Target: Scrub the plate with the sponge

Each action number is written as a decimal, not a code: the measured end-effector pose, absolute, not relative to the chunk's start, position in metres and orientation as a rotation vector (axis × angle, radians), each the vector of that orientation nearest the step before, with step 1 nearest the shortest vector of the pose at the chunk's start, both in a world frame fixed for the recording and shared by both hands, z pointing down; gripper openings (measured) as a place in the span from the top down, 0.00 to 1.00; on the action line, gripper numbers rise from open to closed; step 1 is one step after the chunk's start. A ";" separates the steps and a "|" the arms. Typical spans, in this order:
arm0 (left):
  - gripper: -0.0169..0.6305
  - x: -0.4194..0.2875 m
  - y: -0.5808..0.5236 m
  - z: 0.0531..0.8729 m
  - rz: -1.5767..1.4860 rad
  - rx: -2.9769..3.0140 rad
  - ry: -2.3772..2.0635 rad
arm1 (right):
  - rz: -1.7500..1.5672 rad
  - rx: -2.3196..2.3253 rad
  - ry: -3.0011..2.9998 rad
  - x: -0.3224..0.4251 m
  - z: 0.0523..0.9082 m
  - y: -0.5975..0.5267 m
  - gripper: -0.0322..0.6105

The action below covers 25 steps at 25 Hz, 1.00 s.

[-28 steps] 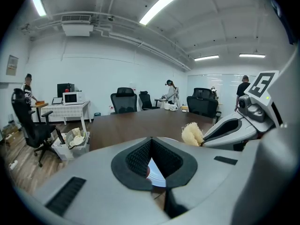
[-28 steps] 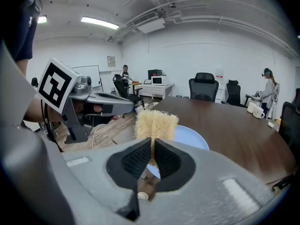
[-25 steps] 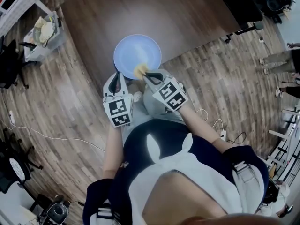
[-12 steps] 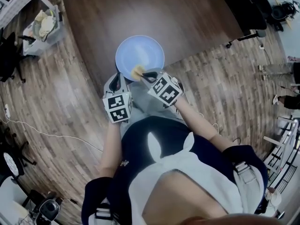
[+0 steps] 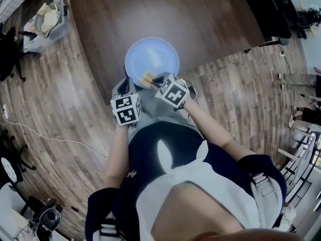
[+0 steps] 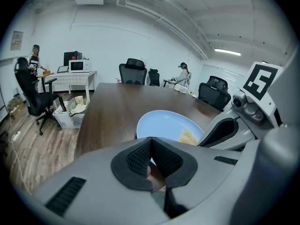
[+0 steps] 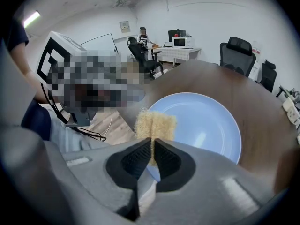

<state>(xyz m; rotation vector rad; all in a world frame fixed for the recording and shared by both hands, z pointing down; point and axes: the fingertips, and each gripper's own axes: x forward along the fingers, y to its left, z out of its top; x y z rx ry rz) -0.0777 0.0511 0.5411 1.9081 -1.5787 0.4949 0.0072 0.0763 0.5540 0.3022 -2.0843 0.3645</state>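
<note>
A light blue plate (image 5: 153, 56) lies near the front edge of the dark wooden table (image 5: 165, 14). My left gripper (image 5: 125, 86) is at the plate's near-left rim; in the left gripper view its jaws (image 6: 151, 143) are shut with the rim of the plate (image 6: 164, 123) between the pads. My right gripper (image 5: 152, 81) is shut on a yellow fibrous sponge (image 5: 147, 78), which rests on the plate's near rim. In the right gripper view the sponge (image 7: 155, 124) sticks out past the jaws (image 7: 153, 143) over the left edge of the plate (image 7: 201, 125).
A clear bin (image 5: 45, 26) with rags stands on the wood floor left of the table, also in the left gripper view as the bin (image 6: 70, 114). Office chairs (image 6: 133, 71) line the far side. A cable (image 5: 45, 139) runs across the floor.
My right gripper has slid the sponge a little to the left along the plate's near rim. The left gripper stays at the rim.
</note>
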 end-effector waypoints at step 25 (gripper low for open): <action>0.97 -0.087 0.014 0.597 0.571 1.785 -1.474 | 0.428 0.155 -1.968 -0.026 0.610 0.038 0.92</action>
